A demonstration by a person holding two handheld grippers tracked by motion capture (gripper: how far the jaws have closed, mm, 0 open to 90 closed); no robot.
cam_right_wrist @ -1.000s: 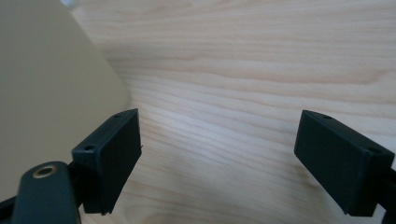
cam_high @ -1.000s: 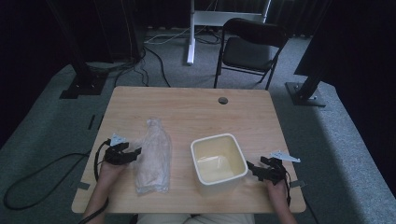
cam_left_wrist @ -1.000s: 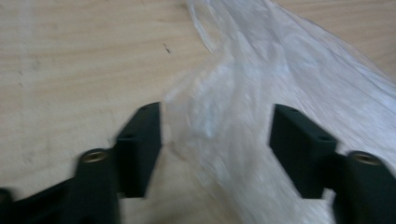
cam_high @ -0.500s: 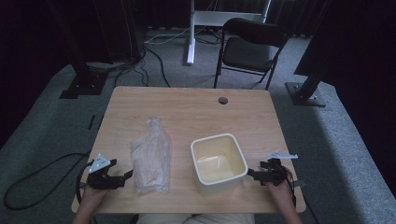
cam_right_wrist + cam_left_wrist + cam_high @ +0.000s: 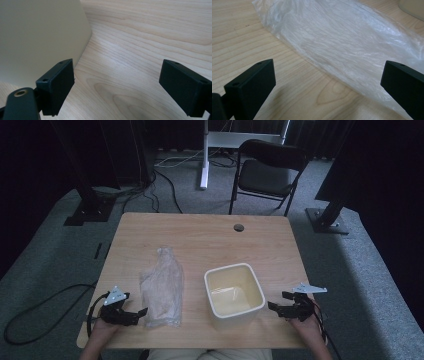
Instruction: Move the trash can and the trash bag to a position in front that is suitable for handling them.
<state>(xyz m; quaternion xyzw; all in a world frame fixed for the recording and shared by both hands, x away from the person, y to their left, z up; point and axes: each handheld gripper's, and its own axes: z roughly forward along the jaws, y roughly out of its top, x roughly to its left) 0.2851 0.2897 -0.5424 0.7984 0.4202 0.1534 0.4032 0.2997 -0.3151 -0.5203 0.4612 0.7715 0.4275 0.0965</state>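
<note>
The left gripper (image 5: pixel 136 312) sits at the near left edge of the table (image 5: pixel 200 235), its jaws spread wide and having just been opening, with nothing pressed between them. Just beyond its tips, to the right, lies the clear plastic bag (image 5: pixel 162 287), flat and crumpled on the wood; in the left gripper view the bag (image 5: pixel 352 42) runs across ahead of the jaws, its near edge reaching toward the right jaw. Right of the bag stands the cream square tub (image 5: pixel 233 295), upright and apart from it. Right again, the right gripper (image 5: pixel 278 308) rests near the tub's wall (image 5: pixel 37 37), jaws wide and empty.

The step in hand looks like the approach to the bag. The next move likely calls for finding an edge and pinching thin film off the wood.

Where the bag's mouth lies is hard to make out, and whether the tub holds anything is unclear.
</note>
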